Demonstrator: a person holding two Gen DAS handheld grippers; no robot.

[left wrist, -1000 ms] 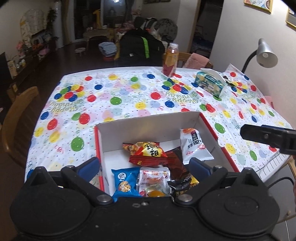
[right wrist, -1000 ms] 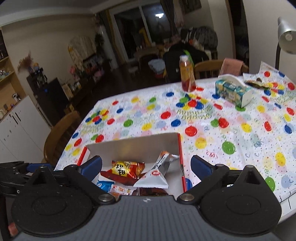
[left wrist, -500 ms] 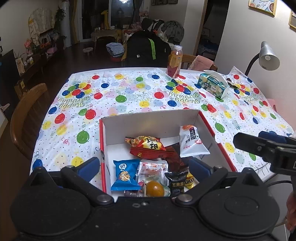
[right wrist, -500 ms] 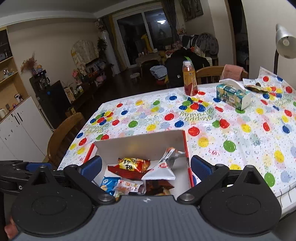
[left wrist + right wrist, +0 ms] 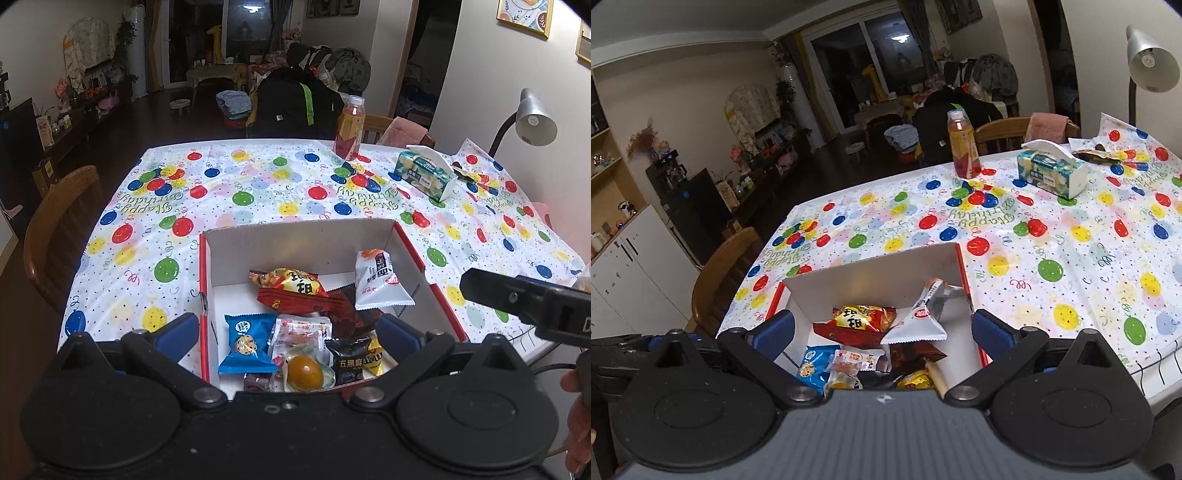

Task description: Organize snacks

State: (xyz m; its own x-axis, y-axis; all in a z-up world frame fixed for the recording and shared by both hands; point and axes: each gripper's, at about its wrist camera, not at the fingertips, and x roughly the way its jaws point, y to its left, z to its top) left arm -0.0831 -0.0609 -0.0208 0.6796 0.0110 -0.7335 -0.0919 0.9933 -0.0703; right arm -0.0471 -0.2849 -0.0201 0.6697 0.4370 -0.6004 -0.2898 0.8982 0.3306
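Note:
An open cardboard box [image 5: 295, 243] with red edges sits at the near edge of the table. It holds several snack packets: a blue cookie packet [image 5: 247, 343], a yellow-and-red bag [image 5: 291, 282], a white packet [image 5: 380, 284] leaning on the right wall, a black packet [image 5: 351, 363] and an orange jelly cup [image 5: 304, 373]. My left gripper [image 5: 288, 328] hovers open over the box's near end, holding nothing. My right gripper [image 5: 882, 332] is open too, above the same box [image 5: 871, 273], with the white packet [image 5: 919, 321] ahead of it. The right gripper's body [image 5: 524, 299] shows at the box's right.
A balloon-print cloth [image 5: 258, 195] covers the table. An orange drink bottle [image 5: 350, 127] and a tissue box [image 5: 424, 175] stand at the far side, a desk lamp [image 5: 532, 122] at the right. A wooden chair [image 5: 55, 221] is at the left. A hand [image 5: 580, 424] shows bottom right.
Both grippers have drawn back and up from the box, so more of its near end and snacks shows. Both stay open and empty.

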